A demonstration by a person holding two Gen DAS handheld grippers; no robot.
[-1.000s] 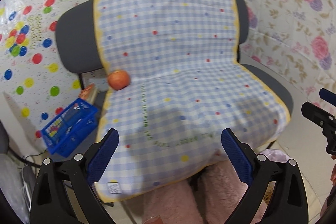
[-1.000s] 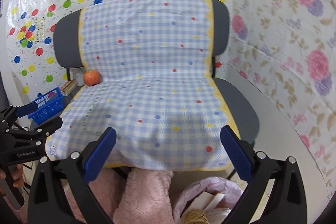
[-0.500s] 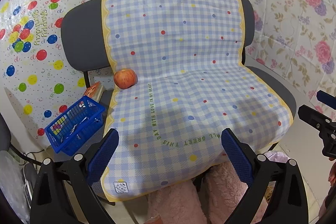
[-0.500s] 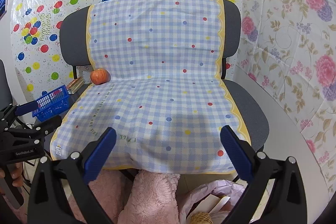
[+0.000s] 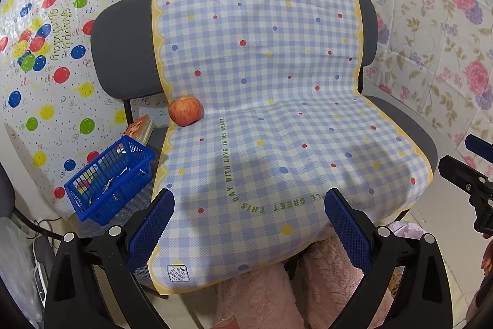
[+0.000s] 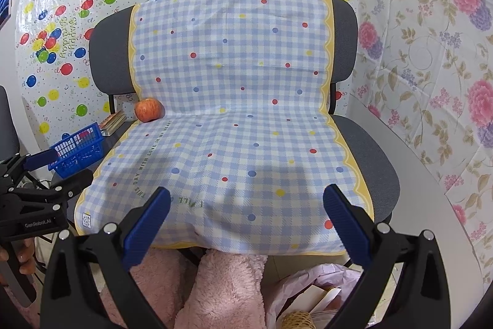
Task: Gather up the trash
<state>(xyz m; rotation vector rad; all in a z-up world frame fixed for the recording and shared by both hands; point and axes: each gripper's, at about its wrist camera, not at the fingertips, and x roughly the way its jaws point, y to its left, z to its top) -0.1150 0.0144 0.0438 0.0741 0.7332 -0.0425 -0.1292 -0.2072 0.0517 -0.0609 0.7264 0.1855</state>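
A red apple (image 5: 185, 110) lies at the back left of the seat of a grey chair (image 5: 123, 51) draped with a blue checked cloth (image 5: 271, 119); it also shows in the right wrist view (image 6: 149, 110). My left gripper (image 5: 248, 213) is open and empty, held in front of the seat edge. My right gripper (image 6: 246, 210) is open and empty, also in front of the seat. A pink trash bag (image 6: 320, 292) with paper scraps in it sits on the floor below the right gripper.
A blue plastic basket (image 5: 111, 178) stands on a second seat left of the chair, with a book (image 5: 140, 128) behind it. Pink fluffy legs (image 6: 222, 292) are under the front edge. Balloon-print and floral sheets cover the walls.
Both grippers have drawn back and risen a little from the chair, so more of the seat and backrest shows. The apple has not moved. Both stay open.
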